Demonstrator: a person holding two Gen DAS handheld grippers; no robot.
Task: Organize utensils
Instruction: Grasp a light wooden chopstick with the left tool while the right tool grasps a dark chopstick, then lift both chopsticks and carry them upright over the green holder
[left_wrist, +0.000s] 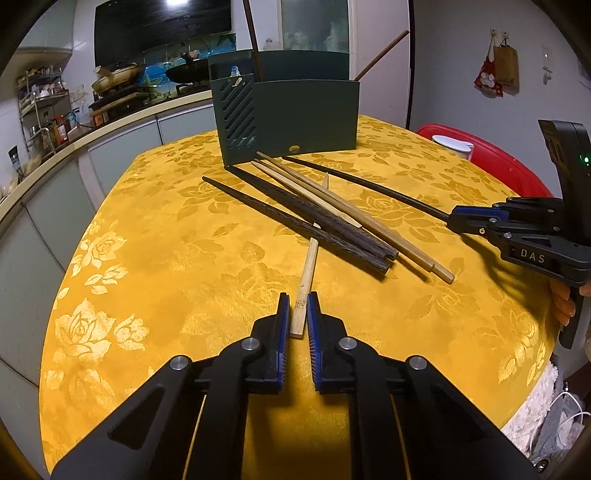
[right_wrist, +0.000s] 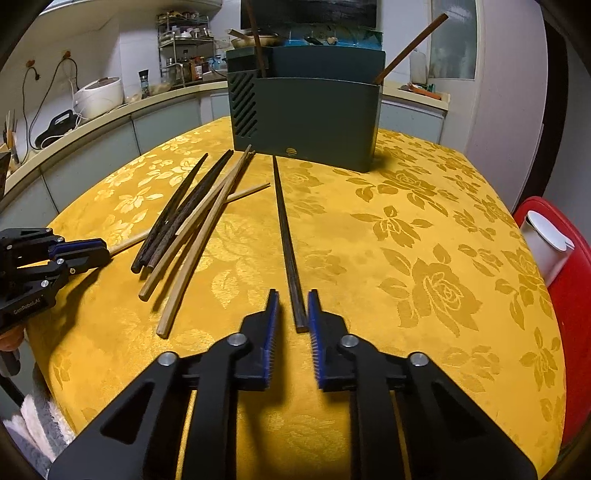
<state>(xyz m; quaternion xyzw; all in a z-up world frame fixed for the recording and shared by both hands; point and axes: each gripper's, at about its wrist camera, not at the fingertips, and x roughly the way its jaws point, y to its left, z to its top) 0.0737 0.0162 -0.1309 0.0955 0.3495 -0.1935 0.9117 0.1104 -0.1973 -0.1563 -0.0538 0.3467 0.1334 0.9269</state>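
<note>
left gripper (left_wrist: 298, 308) closed on the end of a light bamboo chopstick (left_wrist: 306, 284), right gripper (right_wrist: 292, 308) closed on a dark chopstick (right_wrist: 286, 236), loose chopsticks (left_wrist: 332, 218) piled on the yellow floral tablecloth (left_wrist: 166, 258), dark green utensil holder (left_wrist: 295, 118) behind with 2 brown chopsticks upright inside

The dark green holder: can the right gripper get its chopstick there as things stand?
Probably yes. The right gripper is shut on the dark chopstick, which lies apart from the pile; nothing stands between it and the holder, whose top is open.
</note>
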